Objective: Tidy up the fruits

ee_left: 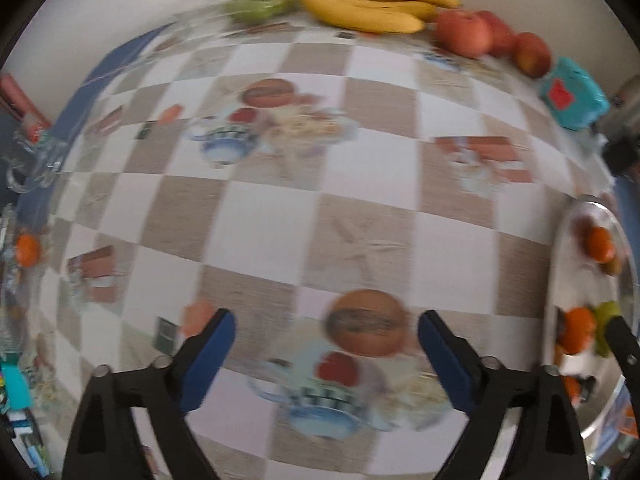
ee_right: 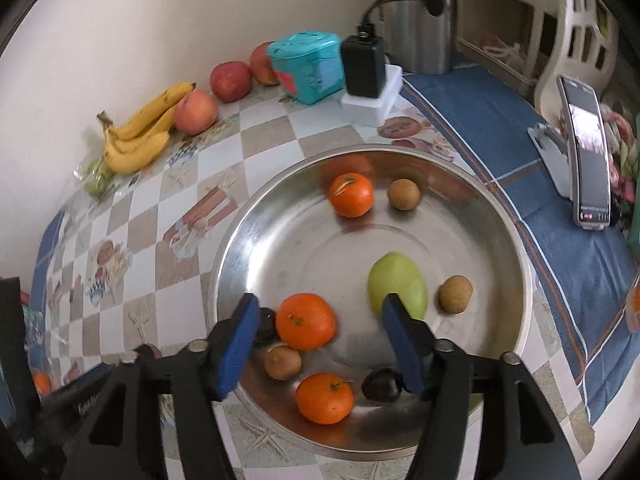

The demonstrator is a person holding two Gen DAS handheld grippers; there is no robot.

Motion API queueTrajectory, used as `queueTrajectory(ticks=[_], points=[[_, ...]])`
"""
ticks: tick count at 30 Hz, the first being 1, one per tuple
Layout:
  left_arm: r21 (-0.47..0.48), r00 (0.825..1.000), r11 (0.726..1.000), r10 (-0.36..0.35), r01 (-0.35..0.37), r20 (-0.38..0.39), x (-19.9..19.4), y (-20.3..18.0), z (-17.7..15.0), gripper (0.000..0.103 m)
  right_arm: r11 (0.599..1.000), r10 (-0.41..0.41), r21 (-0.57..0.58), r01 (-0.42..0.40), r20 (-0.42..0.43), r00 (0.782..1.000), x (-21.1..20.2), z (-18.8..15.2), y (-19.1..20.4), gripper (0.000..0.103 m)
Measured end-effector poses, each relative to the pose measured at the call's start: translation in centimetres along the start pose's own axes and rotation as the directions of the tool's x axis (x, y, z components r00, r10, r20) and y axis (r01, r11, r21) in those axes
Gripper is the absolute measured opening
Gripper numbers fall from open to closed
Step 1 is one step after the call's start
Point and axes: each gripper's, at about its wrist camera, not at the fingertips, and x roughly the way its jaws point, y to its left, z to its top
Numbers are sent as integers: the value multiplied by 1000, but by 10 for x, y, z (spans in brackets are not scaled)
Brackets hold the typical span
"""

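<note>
Both views are bright with soft, even light and carry only faint shadows. The left wrist view is smeared by motion blur: the checked cloth on the desk [ee_left: 360,184] loses its printed detail, and the bananas [ee_left: 372,0] at the top stay only a little sharper. The right wrist view is much crisper, with slight blur on the blue fingers [ee_right: 240,344]. The steel bowl [ee_right: 240,240] shows streaky glare and dull reflections of the oranges [ee_right: 306,322]. Fisheye distortion bends straight edges outward, and black vignetting fills the corners.
</note>
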Motion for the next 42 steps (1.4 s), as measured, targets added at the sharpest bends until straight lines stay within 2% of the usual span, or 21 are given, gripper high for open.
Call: queueTrajectory(ticks=[3, 7, 8, 9, 11, 18, 23, 29, 42], points=[[3, 999, 999, 41, -41, 13, 2, 9, -1, 101, 999, -8, -53, 8, -2, 1000, 2, -4, 11, 77], [14, 998, 998, 61, -61, 22, 3, 18, -6, 103, 995, -15, -104, 14, -6, 1000, 3, -11, 22, 79], [17, 998, 998, 64, -65, 25, 3, 19, -7, 103, 994, -16, -110, 15, -5, 1000, 3, -12, 24, 82], [20, 997, 997, 67, -68, 29, 4, 16, -5, 103, 993, -17, -117, 16, -4, 1000, 3, -13, 25, 90], [25, 996, 997, 75, -76, 44, 1, 20, -11, 103, 991, -19, -133, 19, 3, 1000, 2, -17, 28, 94], [18, 990, 991, 129, -130, 62, -5, 22, -18, 103, 986, -20, -165, 23, 15, 1000, -5, -28, 34, 95], [16, 971, 977, 209, -212, 112, -19, 25, -22, 103, 985, -15, -174, 19, 24, 1000, -12, -35, 37, 95], [32, 968, 976, 208, -214, 139, -39, 27, -34, 103, 985, -13, -170, 17, 25, 1000, -18, -45, 35, 95], [7, 976, 986, 166, -168, 140, -58, 43, -53, 103, 983, -2, -185, 12, 50, 999, -37, -66, 40, 95]])
